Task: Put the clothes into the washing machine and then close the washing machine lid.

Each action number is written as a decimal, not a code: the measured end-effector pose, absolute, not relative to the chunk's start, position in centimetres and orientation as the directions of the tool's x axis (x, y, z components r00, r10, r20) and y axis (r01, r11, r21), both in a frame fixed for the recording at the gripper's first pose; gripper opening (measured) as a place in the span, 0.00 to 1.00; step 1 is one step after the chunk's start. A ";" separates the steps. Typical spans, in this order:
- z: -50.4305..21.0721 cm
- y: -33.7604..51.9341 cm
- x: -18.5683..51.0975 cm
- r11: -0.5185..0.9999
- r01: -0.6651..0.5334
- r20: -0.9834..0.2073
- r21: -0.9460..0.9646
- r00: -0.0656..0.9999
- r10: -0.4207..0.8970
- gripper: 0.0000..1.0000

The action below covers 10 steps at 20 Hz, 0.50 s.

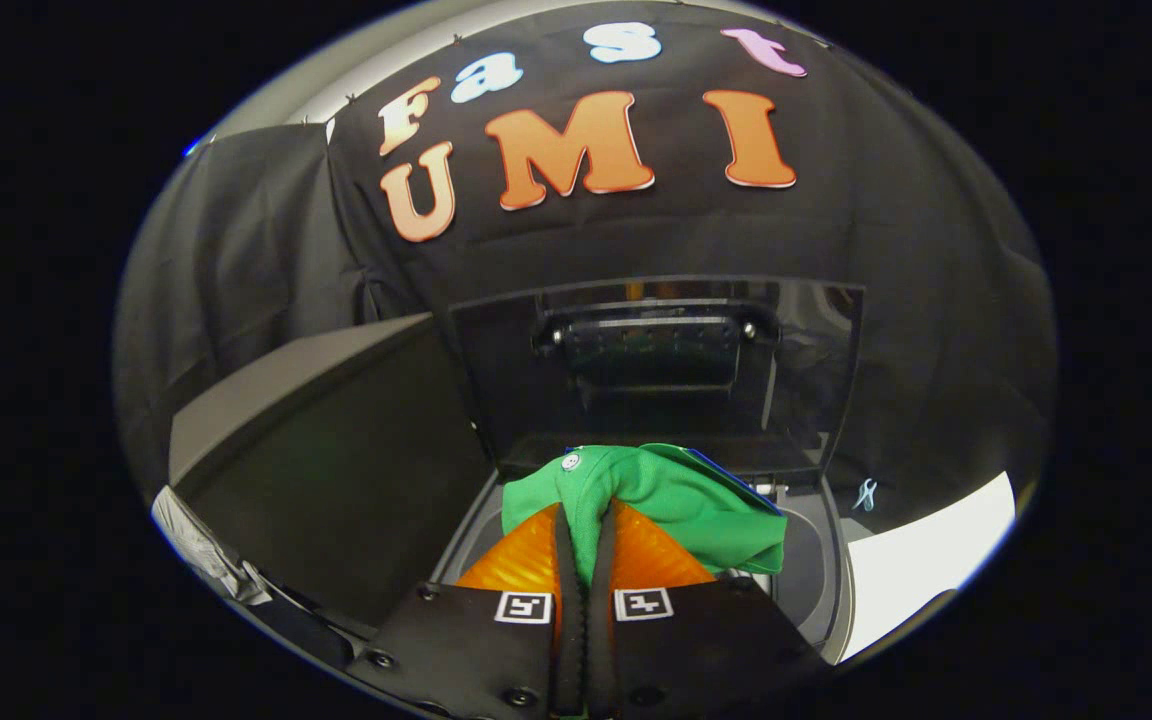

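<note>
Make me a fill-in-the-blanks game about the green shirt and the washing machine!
1. The gripper is shut on a piece of clothing whose colour is ____.
2. The washing machine lid stands ____, not closed.
3. The clothing hangs just above the washing machine's ____, pinched between the two fingers.

Missing words: green; open; opening
</note>
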<state>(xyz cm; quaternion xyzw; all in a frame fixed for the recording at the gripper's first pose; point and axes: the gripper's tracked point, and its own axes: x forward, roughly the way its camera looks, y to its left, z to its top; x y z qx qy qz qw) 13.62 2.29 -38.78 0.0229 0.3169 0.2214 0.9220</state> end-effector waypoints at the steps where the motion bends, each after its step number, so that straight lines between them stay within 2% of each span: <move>1: -40.5 2.3 13.5 0.901 -0.395 -0.596 0.180 0.684 0.419 0.10; 5: -46.4 2.5 14.1 0.909 -0.374 -0.692 0.183 0.608 0.389 0.09; 10: -51.4 2.2 15.5 0.935 -0.282 -0.782 0.215 0.523 0.338 0.10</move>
